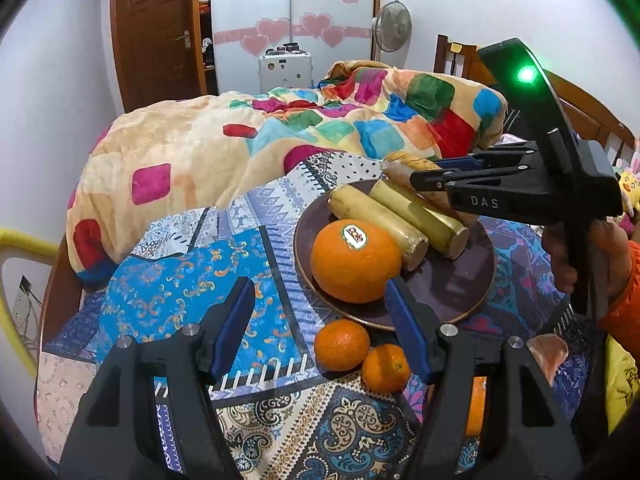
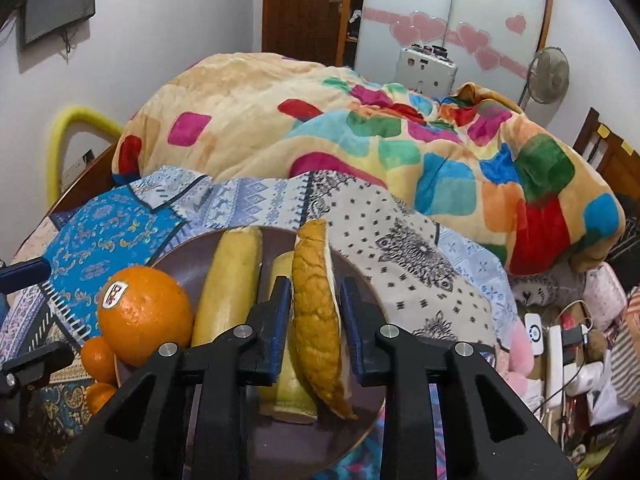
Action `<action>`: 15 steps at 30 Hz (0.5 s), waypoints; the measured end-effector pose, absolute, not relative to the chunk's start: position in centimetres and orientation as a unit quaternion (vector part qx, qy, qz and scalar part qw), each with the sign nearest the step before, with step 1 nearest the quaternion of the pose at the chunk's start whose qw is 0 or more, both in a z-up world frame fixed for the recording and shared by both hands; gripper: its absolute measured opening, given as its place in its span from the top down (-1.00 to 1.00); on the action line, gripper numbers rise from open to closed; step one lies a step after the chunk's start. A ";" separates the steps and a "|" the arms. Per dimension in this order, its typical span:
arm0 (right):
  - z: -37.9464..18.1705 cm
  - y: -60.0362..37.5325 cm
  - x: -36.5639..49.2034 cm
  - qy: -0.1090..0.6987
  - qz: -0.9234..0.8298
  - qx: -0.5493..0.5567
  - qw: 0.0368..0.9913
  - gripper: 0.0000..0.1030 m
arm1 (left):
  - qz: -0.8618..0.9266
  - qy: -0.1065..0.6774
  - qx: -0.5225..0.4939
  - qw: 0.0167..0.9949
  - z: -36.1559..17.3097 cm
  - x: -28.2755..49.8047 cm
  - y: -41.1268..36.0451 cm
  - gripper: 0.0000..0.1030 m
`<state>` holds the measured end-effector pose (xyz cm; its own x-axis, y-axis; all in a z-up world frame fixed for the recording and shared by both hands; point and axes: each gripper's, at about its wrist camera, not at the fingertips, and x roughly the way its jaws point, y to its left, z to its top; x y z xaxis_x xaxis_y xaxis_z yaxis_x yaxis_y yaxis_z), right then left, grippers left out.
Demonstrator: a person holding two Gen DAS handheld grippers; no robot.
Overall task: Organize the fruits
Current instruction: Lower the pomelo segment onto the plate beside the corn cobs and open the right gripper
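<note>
A dark round plate on the patterned bedcover holds a big stickered orange and two pale yellow cane sticks. My right gripper is shut on a wedge of yellow-rinded pomelo, held above the plate's far side. My left gripper is open and empty, just in front of the plate. Two small tangerines lie on the cover between its fingers. Another fruit piece lies at the right.
A crumpled colourful blanket is heaped behind the plate. The bed headboard is at the right, a yellow tube at the left. Chargers and clutter lie beside the bed at the right.
</note>
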<state>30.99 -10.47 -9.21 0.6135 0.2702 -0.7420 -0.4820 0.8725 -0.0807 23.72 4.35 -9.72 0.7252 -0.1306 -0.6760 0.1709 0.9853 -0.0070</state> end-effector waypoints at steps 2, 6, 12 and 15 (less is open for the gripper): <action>-9.3 -10.5 30.4 0.385 0.213 -0.144 0.886 0.51 | -0.080 0.361 0.028 0.929 -9.7 23.4 4.4 -0.30; -9.2 -11.3 29.2 0.385 0.219 -0.148 0.884 0.35 | -0.078 0.360 0.023 0.929 -9.3 22.9 4.3 -0.30; -7.8 -13.0 26.4 0.374 0.224 -0.139 0.889 0.35 | -0.078 0.354 0.022 0.932 -8.1 21.6 3.7 -0.30; -6.5 -13.8 24.3 0.357 0.228 -0.131 0.896 0.35 | -0.080 0.351 0.020 0.933 -7.4 20.7 3.2 -0.30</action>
<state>24.29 -13.84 -6.46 0.6415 0.3146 -0.6996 -0.5020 0.8618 -0.0728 20.67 3.17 -7.36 0.7414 -0.1347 -0.6574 0.1631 0.9864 -0.0182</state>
